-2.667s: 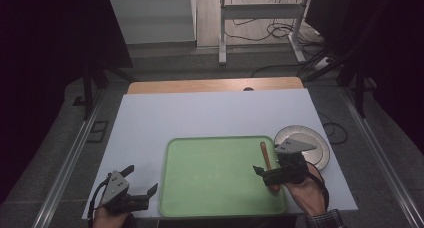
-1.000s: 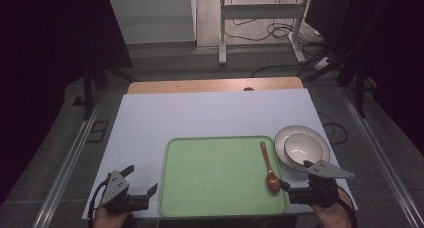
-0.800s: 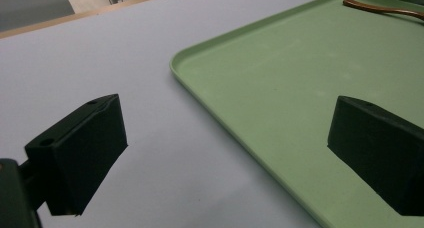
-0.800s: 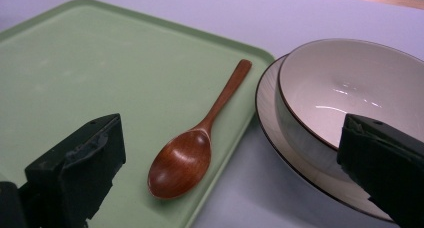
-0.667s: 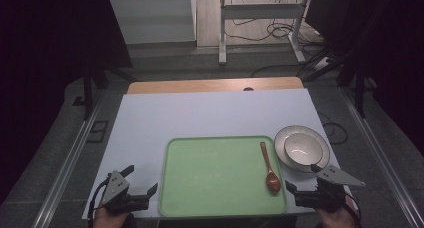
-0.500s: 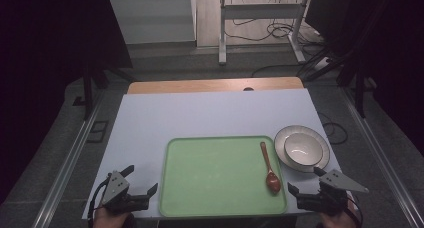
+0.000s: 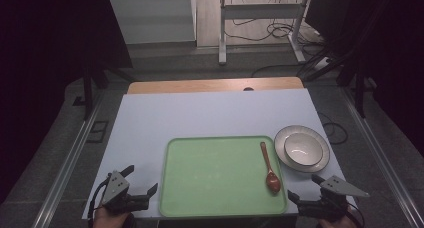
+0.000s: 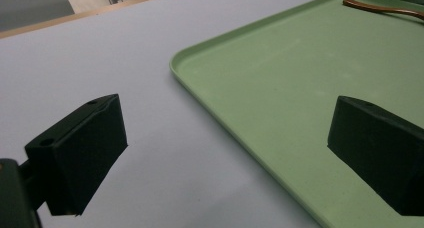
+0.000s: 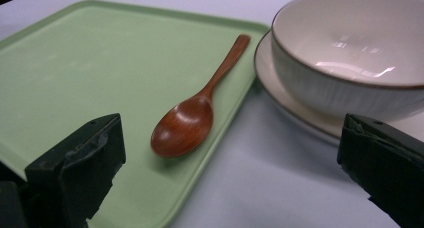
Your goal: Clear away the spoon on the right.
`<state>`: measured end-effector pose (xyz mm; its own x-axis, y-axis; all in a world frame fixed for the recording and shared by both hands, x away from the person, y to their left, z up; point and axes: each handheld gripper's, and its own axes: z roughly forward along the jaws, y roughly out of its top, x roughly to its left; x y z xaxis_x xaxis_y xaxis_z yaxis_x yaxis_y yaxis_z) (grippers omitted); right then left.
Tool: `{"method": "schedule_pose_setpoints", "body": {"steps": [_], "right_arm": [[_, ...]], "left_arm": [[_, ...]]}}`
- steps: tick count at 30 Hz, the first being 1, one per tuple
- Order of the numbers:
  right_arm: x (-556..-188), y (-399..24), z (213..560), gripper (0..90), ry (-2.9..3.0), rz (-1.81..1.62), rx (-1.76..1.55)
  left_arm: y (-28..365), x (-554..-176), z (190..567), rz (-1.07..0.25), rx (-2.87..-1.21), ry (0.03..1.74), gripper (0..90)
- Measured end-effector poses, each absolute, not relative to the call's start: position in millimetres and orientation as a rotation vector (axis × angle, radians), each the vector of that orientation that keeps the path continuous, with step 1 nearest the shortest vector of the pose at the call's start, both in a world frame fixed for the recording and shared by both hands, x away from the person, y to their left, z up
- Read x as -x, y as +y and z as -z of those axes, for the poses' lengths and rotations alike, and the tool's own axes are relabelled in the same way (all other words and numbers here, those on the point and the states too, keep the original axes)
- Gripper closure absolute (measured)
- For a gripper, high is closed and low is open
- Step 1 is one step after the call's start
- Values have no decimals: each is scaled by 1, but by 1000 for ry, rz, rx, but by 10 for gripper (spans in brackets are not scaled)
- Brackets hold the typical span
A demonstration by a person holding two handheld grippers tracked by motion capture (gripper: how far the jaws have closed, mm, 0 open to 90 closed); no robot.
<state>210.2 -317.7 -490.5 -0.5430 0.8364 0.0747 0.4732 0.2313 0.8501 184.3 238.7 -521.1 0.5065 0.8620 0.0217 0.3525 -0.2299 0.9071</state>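
High view. A pale white table top (image 7: 210, 113) carries a rectangular light-green plastic tray (image 7: 200, 180) near the front edge. A brown wooden spoon (image 7: 269, 168) lies inside the tray along its right side, bowl end toward the person, handle pointing away. Just right of the tray, on the bare table, a cream ceramic bowl (image 7: 303, 149) sits on a matching round plate (image 7: 320, 158). The left gripper (image 7: 137, 187) rests at the tray's front left corner, the right gripper (image 7: 304, 187) at the front right corner; both are empty with jaws spread, apparently parked clear of the work.

Left gripper view. The two black jaws stand wide apart, holding nothing, straddling the tray's rim (image 8: 220, 105). The spoon's handle (image 8: 385, 9) shows at the far upper right.

Right gripper view. The jaws are well separated and empty. The spoon (image 9: 187, 125) lies between and beyond them, flat on the tray and free of any grip; it looks laid there as a place setting. The bowl (image 9: 350, 63) on its plate (image 9: 300, 115) stands beside the tray edge, probably next for handling.
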Motion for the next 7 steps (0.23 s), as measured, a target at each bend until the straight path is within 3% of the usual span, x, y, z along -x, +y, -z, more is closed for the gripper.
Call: {"method": "schedule_pose_setpoints", "body": {"steps": [7], "right_arm": [[-212, -315, 492, 0, 2144, -1216, -1200]], "left_arm": [[238, -185, 521, -679, -1808, 1016, 22]]}}
